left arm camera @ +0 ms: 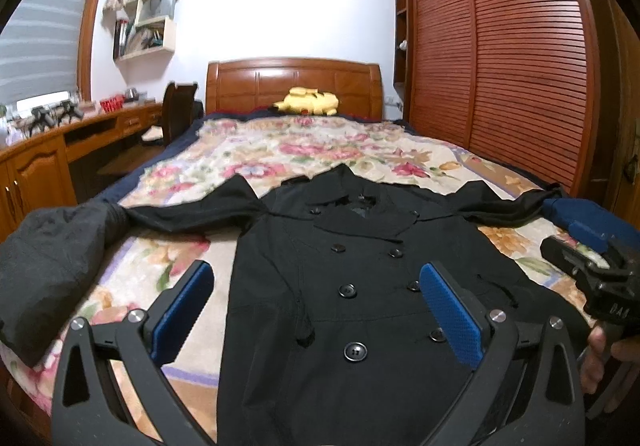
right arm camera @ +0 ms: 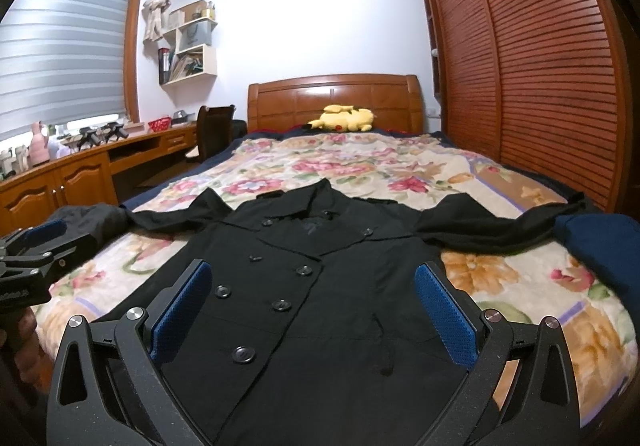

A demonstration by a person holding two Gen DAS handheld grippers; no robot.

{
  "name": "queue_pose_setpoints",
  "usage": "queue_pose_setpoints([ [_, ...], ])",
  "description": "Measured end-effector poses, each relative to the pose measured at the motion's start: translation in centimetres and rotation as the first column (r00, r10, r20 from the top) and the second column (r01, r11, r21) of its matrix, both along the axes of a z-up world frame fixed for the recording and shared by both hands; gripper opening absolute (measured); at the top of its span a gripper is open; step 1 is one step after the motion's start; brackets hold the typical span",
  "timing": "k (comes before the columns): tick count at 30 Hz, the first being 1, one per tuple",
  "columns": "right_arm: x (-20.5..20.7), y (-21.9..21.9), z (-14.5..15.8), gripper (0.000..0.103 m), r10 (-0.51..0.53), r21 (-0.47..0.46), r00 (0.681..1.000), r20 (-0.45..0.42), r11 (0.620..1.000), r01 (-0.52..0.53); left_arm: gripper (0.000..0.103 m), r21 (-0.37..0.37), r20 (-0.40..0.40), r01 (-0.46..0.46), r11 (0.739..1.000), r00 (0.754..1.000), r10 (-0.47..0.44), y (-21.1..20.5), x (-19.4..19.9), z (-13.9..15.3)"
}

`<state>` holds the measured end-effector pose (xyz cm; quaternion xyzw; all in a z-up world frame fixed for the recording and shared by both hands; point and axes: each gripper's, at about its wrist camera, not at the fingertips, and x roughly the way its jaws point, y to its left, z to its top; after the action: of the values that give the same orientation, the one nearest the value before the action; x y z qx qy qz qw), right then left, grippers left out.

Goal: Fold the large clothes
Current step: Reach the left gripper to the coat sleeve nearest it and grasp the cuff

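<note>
black coat (left arm camera: 352,278) flat on bed (left arm camera: 320,150); both grippers' jaws wide, empty

A black double-breasted coat (left arm camera: 352,286) lies face up and buttoned on a floral bedspread (left arm camera: 280,154), collar toward the headboard, hem toward the foot. Both sleeves stretch straight out sideways, their cuffs reaching the bed's edges.

Black matt woven-cloth coat (left arm camera: 352,286) with glossy buttons, probably plastic, lies between blue textured finger pads (left arm camera: 452,314); floral blanket (left arm camera: 280,150) beyond appears plush.
</note>
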<state>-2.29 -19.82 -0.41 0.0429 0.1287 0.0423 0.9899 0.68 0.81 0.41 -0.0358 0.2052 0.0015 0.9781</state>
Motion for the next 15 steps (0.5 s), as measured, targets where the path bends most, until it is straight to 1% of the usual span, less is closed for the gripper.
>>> queue_pose_setpoints([
  [1, 0.1, 0.0, 0.1, 0.103, 0.007, 0.004, 1.000, -0.007, 1.000, -0.007, 0.103, -0.003, 0.000, 0.002, 1.000, 1.000, -0.002, 0.2, 0.1, 0.1],
  [4, 0.5, 0.5, 0.1, 0.103, 0.016, 0.006, 1.000, -0.017, 1.000, -0.016, 0.103, 0.021, 0.000, -0.007, 1.000, 1.000, 0.007, 0.6, 0.3, 0.5],
  [5, 0.2, 1.9, 0.1, 0.103, 0.023, 0.006, 0.999, -0.022, 1.000, -0.022, 0.103, 0.028, 0.005, -0.009, 1.000, 1.000, 0.009, 0.7, 0.3, 0.5],
  [6, 0.6, 2.2, 0.2, 0.103, 0.030, 0.006, 0.999, -0.032, 1.000, -0.030, 0.103, 0.039, 0.003, -0.015, 0.999, 1.000, 0.015, 1.0, 0.5, 0.5],
  [10, 1.5, 2.6, 0.7, 0.103, 0.032, -0.004, 0.999, -0.027, 0.999, -0.032, 0.103, 0.063, -0.032, -0.027, 0.998, 0.999, 0.029, 2.2, 1.6, -0.5],
  [13, 2.1, 3.1, 1.3, 0.103, 0.038, -0.004, 0.999, -0.012, 0.999, -0.038, 0.103, 0.067, -0.056, -0.028, 0.997, 0.998, 0.031, 3.1, 2.3, -1.3],
  [15, 2.8, 3.4, 1.3, 0.103, 0.052, 0.004, 0.999, -0.015, 0.999, -0.052, 0.103, 0.086, -0.065, -0.034, 0.996, 0.997, 0.039, 3.5, 2.7, -1.7],
])
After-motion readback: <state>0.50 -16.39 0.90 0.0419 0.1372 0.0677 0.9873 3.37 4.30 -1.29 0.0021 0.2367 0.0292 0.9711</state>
